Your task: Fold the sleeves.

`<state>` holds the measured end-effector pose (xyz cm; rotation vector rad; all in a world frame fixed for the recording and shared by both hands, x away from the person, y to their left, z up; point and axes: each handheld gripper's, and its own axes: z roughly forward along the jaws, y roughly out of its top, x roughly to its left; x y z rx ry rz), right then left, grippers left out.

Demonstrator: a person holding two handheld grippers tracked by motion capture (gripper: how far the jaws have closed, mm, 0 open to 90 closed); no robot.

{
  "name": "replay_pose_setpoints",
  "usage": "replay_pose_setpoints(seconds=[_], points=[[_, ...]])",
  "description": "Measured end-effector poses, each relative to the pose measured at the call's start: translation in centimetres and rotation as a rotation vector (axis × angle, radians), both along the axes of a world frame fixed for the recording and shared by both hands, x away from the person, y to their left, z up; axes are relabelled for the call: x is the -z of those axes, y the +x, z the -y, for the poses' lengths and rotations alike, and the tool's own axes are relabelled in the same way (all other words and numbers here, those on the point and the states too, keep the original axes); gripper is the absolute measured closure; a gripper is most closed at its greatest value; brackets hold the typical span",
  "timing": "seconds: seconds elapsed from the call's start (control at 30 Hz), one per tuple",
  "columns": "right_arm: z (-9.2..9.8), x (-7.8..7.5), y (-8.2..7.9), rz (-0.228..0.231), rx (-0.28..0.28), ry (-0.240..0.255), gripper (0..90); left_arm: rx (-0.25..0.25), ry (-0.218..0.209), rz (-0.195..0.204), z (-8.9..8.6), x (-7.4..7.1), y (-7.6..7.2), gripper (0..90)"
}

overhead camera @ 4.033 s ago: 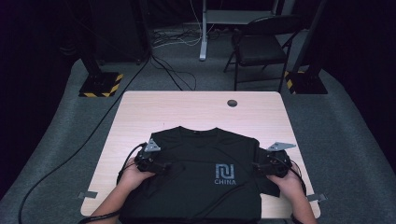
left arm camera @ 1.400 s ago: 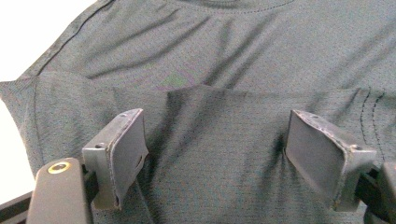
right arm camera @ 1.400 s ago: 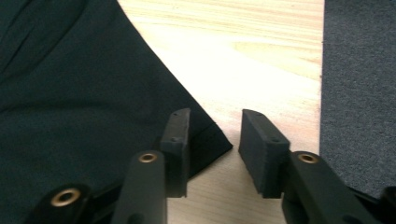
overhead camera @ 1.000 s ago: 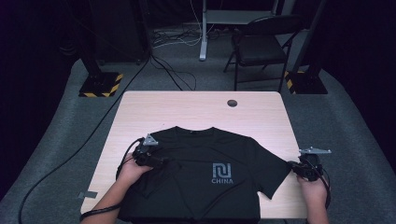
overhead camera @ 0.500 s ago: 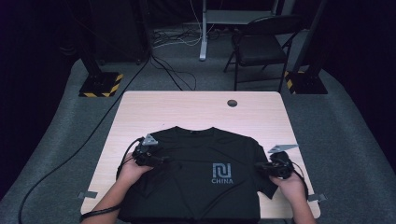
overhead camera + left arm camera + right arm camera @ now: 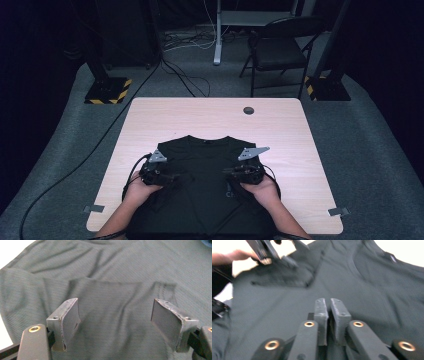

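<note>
High view puts your black T-shirt (image 6: 202, 170) at lower centre of the table (image 6: 215, 120) (both sleeves folded in) — left gripper (image 6: 172, 177) spread wide and empty, right gripper (image 6: 227, 171) just parting, a slim gap, the sleeve fold at its tips.

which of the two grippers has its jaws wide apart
The left gripper: its jaws stand wide over the folded sleeve of the black t-shirt. The right gripper has only a narrow gap.
</note>
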<state>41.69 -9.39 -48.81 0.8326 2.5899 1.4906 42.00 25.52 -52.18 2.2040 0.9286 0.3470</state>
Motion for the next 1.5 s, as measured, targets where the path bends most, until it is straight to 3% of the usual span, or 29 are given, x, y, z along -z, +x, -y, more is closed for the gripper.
replay_pose_setpoints(seconds=[0.03, 0.13, 0.2, 0.4, 0.57, 0.67, 0.77, 0.97, 1.23, 1.5], points=[[-0.3, -0.3, -0.1, 0.021, -0.011, 0.017, 69.7, 0.005, 0.008, 0.001, 0.1, 0.1, -0.2, 22.1], [-0.2, -0.9, -0.4, 0.053, -0.015, 0.056, 62.9, 0.01, 0.022, 0.008, 0.0, 0.1, -0.6, 22.1], [0.4, -0.9, -0.3, 0.054, 0.013, 0.044, 59.5, 0.009, 0.019, 0.011, -0.1, 0.1, -0.7, 22.1], [2.1, 1.2, 0.4, 0.017, 0.1, -0.12, 50.2, 0.009, 0.024, 0.007, -0.3, 0.3, -0.5, 22.1], [2.5, 2.3, 0.6, 0.04, 0.147, -0.208, 44.3, 0.015, 0.029, 0.008, -0.1, 0.4, -0.2, 21.9], [2.5, 2.8, 0.5, 0.048, 0.152, -0.254, 42.3, 0.029, 0.054, 0.016, 0.3, 0.6, 0.0, 21.3], [2.4, 3.5, 0.4, 0.064, 0.154, -0.331, 39.8, 0.041, 0.046, 0.015, 0.3, 0.6, 0.2, 20.3], [2.9, 4.0, 0.0, 0.077, 0.171, -0.308, 27.3, 0.06, 0.049, 0.018, 0.2, 0.6, 0.3, 19.8], [4.1, 4.0, -0.1, 0.064, 0.192, -0.317, 26.2, 0.084, 0.062, 0.009, 0.9, 0.5, 0.3, 19.5], [4.8, 4.0, -0.2, 0.061, 0.21, -0.322, 23.0, 0.079, 0.047, 0.019, 1.7, 0.7, 0.4, 19.3]])
